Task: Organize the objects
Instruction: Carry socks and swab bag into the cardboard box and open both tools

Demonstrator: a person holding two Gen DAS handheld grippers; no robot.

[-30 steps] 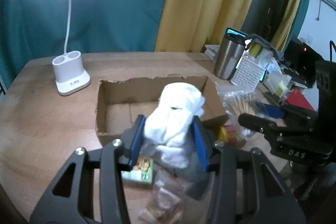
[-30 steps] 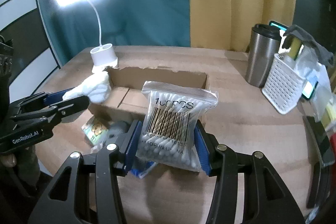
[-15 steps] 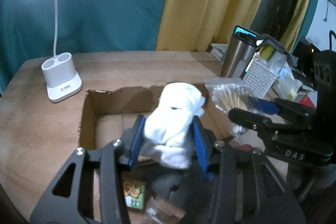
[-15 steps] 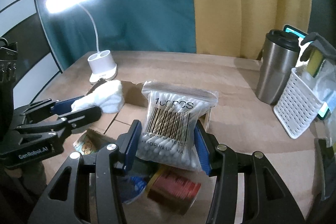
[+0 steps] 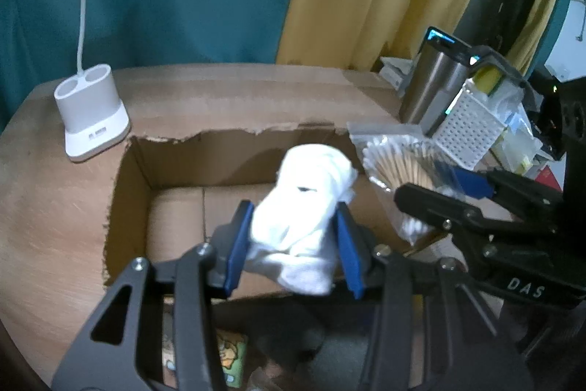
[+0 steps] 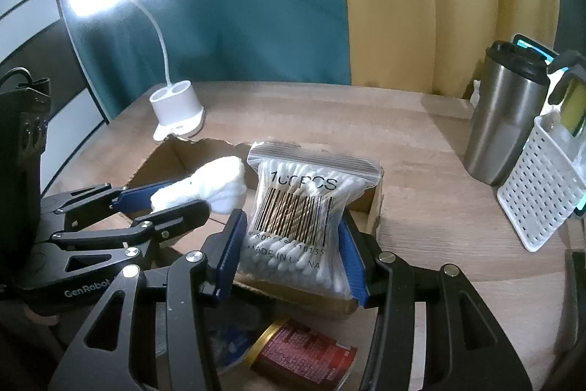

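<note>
Both sets of jaws are clamping loads: the left gripper [image 5: 293, 240] is pinching a white rolled cloth [image 5: 307, 207], and the right gripper [image 6: 293, 253] is squeezing a bag of cotton swabs [image 6: 304, 218]. Both items are hanging above the open cardboard box [image 5: 128, 193], probably for release inside. Remaining clutter, apparently a red packet [image 6: 304, 354], is lying just outside its near wall.

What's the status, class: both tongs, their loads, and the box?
Left tongs shut on white cloth, over cardboard box. Right tongs shut on cotton swab bag, above box's near right wall. Nothing blocking the box.
</note>
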